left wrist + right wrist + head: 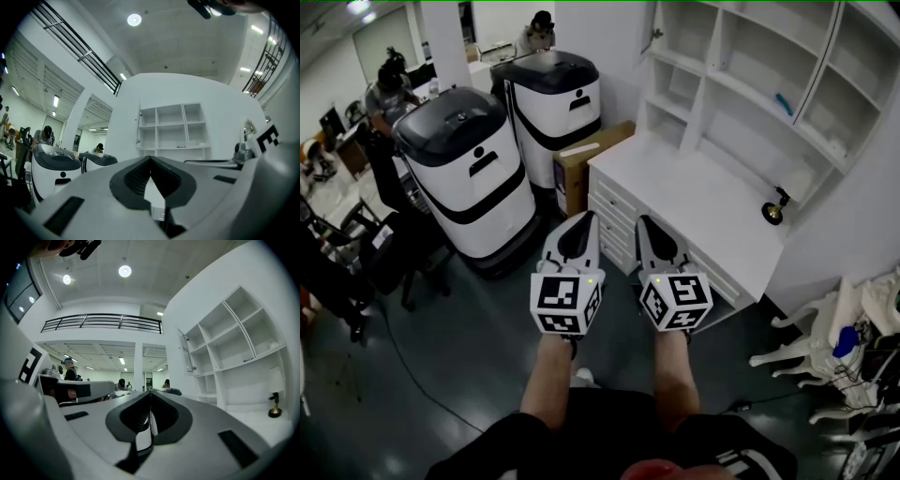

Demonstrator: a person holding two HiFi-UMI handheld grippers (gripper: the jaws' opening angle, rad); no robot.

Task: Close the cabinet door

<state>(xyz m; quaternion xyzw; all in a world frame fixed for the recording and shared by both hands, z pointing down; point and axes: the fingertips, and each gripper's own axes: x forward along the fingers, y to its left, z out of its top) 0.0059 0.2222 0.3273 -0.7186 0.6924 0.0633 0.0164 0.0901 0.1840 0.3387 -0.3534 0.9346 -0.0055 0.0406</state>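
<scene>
Cabinet door (653, 28) not closed yet: it stands open at the left edge of the white cabinet (756, 86). Left hand-held gripper (584, 223) and right hand-held gripper (649, 227) are both clenched, empty, and well apart from the cabinet. Reach and push are both left to do.

Head camera looks steeply down; all three views share the shelves (759, 103).

Floor (478, 375) lane btwn two white machines (473, 178) (L) and desk (694, 187) (R): passable. Cardboard box (581, 164) blocks far end. Open cabinet door (187, 352) juts out above desk.
</scene>
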